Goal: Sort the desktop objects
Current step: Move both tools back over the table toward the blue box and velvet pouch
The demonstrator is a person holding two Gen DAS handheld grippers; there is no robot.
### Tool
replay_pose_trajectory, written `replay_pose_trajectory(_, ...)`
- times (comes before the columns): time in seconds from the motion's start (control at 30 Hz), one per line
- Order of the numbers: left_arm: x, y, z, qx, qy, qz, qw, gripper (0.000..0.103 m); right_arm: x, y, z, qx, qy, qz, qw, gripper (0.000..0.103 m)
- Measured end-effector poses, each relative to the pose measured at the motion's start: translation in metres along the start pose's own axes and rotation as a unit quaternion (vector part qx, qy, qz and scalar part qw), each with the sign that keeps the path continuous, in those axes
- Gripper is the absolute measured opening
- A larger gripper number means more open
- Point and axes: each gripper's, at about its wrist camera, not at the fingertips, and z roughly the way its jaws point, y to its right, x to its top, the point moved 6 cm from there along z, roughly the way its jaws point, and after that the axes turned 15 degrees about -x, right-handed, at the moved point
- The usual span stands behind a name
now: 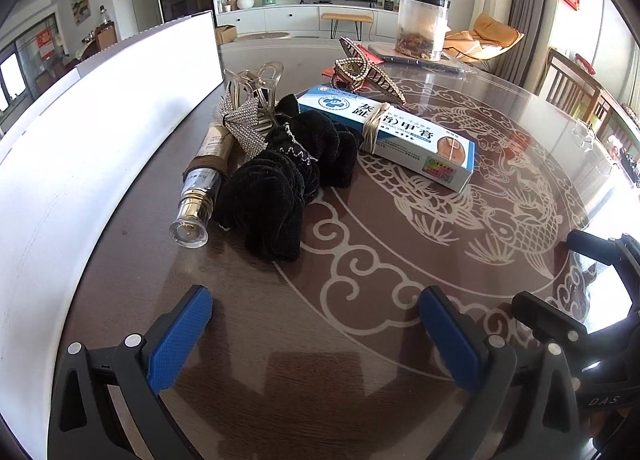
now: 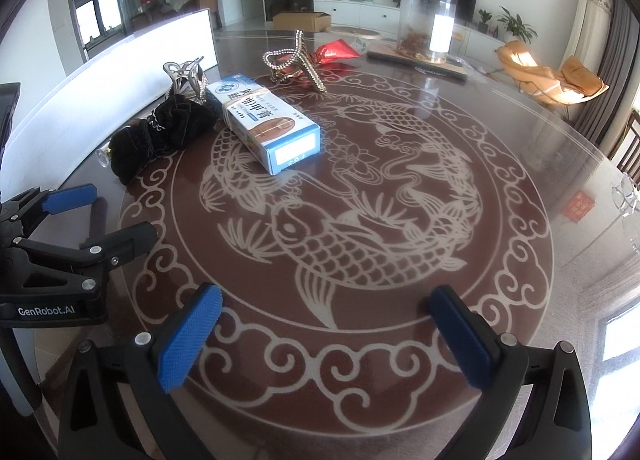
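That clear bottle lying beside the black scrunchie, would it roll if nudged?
Probably: the bottle is round and lies on its side on the glossy table. The soft scrunchie against it may block rolling that way. Its smooth clear wall looks slippery and perhaps breakable.

Right gripper (image 2: 320, 334) with blue-padded jaws wide apart above round brown fish-patterned table (image 2: 500, 188); beyond, blue-and-white cardboard box (image 2: 267, 125) beside black velvet scrunchies (image 2: 160, 132); left gripper (image 2: 104, 212) at left edge.
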Motion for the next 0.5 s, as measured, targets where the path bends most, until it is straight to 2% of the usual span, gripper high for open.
replay_pose_trajectory(0.5,-0.0012,0.0009,0.0001,0.001,0.001,0.0,1.0,0.103,0.0,-0.0005,0.0009,0.0,0.0,0.0,1.0,0.103)
